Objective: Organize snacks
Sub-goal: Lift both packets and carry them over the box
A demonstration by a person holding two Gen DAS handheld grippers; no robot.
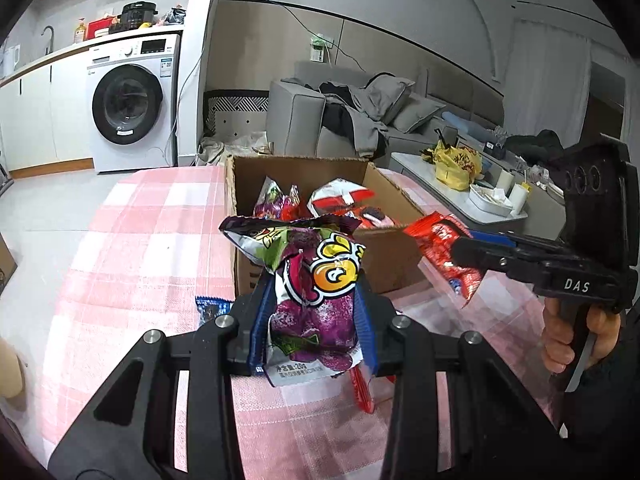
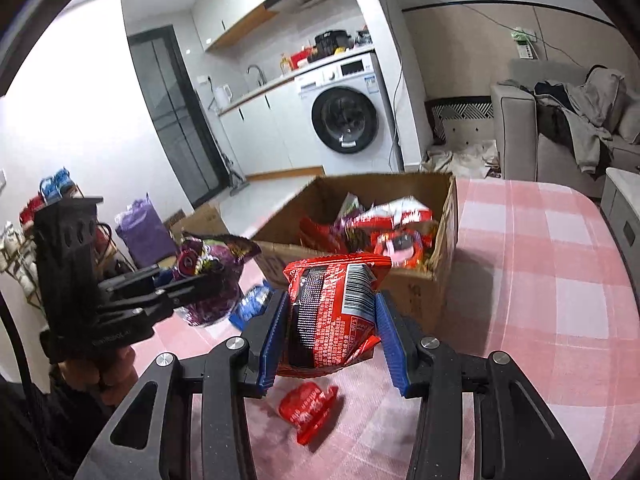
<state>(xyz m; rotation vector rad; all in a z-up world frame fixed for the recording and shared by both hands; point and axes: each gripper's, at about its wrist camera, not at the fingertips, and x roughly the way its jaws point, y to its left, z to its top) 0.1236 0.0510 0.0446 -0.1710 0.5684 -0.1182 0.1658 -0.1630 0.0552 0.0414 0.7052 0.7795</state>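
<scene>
Left claw clamping one crinkly purple-and-green foil snack packet between two ribbed blue pads, holding it upright above the surface. Right claw squeezing one glossy red plastic snack packet with a white barcode between its own two blue ridged pads, likewise off the surface. Lying loose below on the pink-and-white checked cloth surface: one small crumpled red wrapper and one blue foil packet. Just beyond both claws, sitting open on the cloth: one brown corrugated cardboard box, holding several red, white and purple packets in a jumble, too tangled for counting. Gripping the right handle at the frame edge: a hand.
</scene>
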